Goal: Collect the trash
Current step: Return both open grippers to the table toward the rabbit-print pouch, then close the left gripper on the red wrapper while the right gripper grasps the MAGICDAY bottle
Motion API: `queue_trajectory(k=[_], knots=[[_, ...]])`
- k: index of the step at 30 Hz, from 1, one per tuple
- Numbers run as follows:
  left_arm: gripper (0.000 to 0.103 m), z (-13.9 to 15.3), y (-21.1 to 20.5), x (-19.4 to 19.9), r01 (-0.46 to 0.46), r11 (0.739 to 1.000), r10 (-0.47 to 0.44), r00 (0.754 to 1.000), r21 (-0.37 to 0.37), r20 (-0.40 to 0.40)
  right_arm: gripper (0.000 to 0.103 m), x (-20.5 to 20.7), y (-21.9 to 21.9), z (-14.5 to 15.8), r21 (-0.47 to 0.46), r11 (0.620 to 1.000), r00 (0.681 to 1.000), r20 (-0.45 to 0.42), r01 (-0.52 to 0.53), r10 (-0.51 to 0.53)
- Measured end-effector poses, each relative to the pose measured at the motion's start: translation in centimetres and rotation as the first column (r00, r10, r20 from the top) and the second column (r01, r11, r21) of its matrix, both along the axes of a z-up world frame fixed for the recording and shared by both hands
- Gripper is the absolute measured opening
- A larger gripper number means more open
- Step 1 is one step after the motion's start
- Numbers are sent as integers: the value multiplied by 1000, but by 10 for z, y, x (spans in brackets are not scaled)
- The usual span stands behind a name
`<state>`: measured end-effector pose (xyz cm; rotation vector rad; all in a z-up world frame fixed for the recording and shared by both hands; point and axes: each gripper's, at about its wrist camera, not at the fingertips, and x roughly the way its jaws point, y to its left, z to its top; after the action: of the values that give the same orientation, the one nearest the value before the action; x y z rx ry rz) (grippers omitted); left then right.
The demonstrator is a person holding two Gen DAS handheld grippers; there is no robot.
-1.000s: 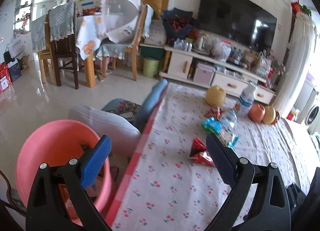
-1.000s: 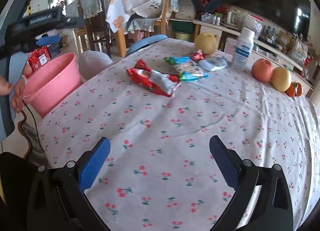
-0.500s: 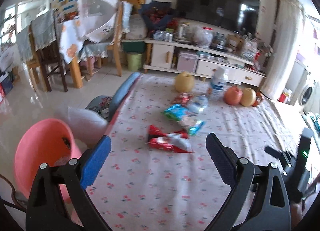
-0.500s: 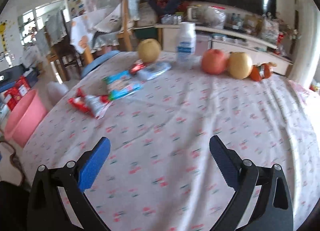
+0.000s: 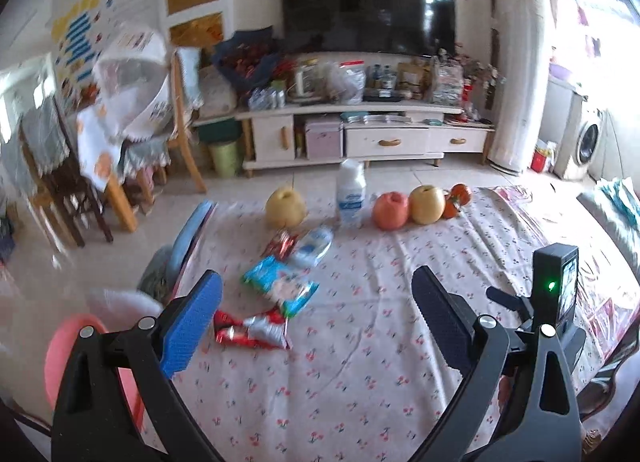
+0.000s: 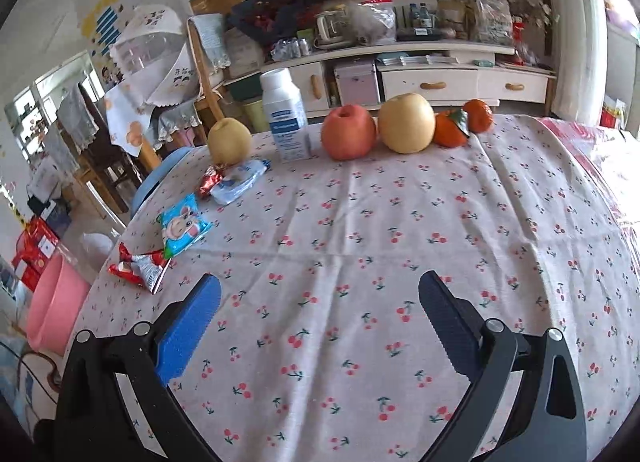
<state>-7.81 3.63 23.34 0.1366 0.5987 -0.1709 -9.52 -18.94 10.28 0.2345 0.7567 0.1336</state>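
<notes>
Several wrappers lie on the cherry-print tablecloth (image 5: 360, 362): a red and silver wrapper (image 5: 252, 332) (image 6: 138, 266), a blue snack bag (image 5: 282, 290) (image 6: 182, 223), a pale blue packet (image 5: 312, 246) (image 6: 240, 179) and a small red wrapper (image 5: 280, 242) (image 6: 210, 178). A pink basin (image 5: 66, 358) (image 6: 52, 312) stands on the floor left of the table. My left gripper (image 5: 316, 312) is open and empty, above the table just right of the red wrapper. My right gripper (image 6: 320, 318) is open and empty over bare cloth.
A white bottle (image 6: 285, 117), a pear (image 6: 230, 140), an apple (image 6: 349, 131), a yellow pear (image 6: 406, 122) and tangerines (image 6: 464, 123) line the table's far edge. A blue chair back (image 5: 192, 229) stands at the left. A TV cabinet (image 5: 360, 133) is behind.
Both grippers have swung to the right. The left view has moved from the pink basin over the table toward the wrappers. The right view now faces the fruit row. Both stay open.
</notes>
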Motion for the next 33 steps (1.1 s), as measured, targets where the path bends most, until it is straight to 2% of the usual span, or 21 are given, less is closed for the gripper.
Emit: queue_trajectory(k=[5, 9, 13, 21, 23, 27, 33], knots=[[96, 13, -25, 22, 33, 999, -33, 999, 12, 14, 98, 0, -16, 1, 60, 998, 999, -24, 25, -24], [96, 6, -43, 55, 62, 998, -61, 998, 22, -7, 98, 4, -32, -4, 125, 991, 996, -79, 52, -42], [96, -22, -55, 98, 98, 994, -95, 993, 44, -63, 98, 6, -40, -9, 160, 985, 991, -124, 62, -42], [96, -112, -62, 180, 194, 970, -161, 963, 145, -214, 98, 11, -34, -21, 150, 988, 984, -178, 35, -8], [96, -129, -55, 198, 200, 972, -165, 955, 126, -247, 98, 13, -30, -24, 147, 989, 981, -194, 28, 1], [96, -149, -46, 228, 177, 977, -138, 951, 119, -277, 98, 16, -22, -31, 154, 988, 976, -215, 8, 25], [96, -174, -27, 270, 100, 986, -52, 945, 133, -323, 98, 14, -21, -28, 146, 989, 982, -185, 2, 25]])
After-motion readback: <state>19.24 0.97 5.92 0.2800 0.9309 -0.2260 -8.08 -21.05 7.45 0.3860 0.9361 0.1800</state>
